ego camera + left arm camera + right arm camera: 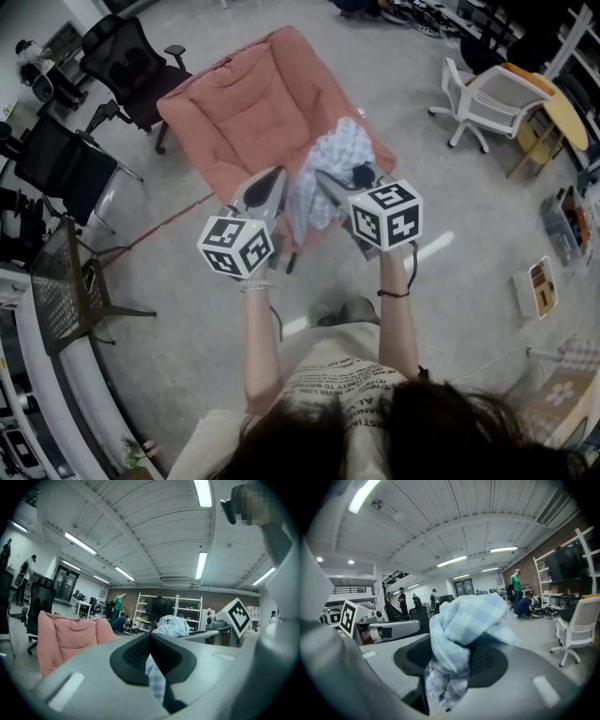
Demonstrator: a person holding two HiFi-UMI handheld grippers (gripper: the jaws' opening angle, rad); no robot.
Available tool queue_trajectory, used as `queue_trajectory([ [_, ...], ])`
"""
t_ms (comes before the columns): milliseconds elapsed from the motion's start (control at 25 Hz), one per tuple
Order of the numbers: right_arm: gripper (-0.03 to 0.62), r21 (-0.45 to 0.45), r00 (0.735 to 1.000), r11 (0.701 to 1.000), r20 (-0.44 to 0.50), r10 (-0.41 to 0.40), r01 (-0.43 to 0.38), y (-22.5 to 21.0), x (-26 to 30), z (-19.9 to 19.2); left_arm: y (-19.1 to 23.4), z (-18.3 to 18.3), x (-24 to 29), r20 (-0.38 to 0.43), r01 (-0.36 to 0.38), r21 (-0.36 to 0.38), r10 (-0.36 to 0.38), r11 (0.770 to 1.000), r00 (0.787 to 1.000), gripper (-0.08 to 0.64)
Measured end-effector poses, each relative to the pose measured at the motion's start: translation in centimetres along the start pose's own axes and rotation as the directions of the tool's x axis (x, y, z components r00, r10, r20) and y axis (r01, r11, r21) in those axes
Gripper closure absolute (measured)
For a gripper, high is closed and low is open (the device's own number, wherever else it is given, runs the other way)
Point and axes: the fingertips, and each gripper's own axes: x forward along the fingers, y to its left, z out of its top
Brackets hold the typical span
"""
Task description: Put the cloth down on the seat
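A light blue checked cloth [330,169] hangs bunched between my two grippers, over the front right part of a salmon-pink padded seat [246,108]. My left gripper [277,176] is shut on the cloth; in the left gripper view only a thin strip of the cloth [154,676] shows between the closed jaws of the left gripper [150,641]. My right gripper [325,180] is shut on a thick wad of the cloth [457,630], which fills the gap of the right gripper [450,656] and spills over its top. The two grippers sit side by side, close together.
Two black office chairs [127,56] stand left of the pink seat, and a dark mesh chair [66,281] stands nearer. A white office chair [492,98] and a round yellow table [562,108] are at the right. A small box [539,286] lies on the floor. People stand by far shelves [164,609].
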Motion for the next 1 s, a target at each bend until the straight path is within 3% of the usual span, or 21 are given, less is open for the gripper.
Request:
queue_trajectory([
  [440, 0.383, 0.02, 0.997, 0.999, -0.056, 0.045, -0.044, -4.2, 3.6, -0.1, 3.2, -1.2, 3.3, -0.023, -0.08, -0.051, 0.078, 0.996, 0.997, 0.563],
  [1000, 0.383, 0.029, 0.972, 0.982, -0.144, 0.188, -0.186, -11.4, 11.8, 1.5, 8.2, -2.0, 11.8, -0.045, -0.212, -0.101, 0.208, 0.972, 0.977, 0.563],
])
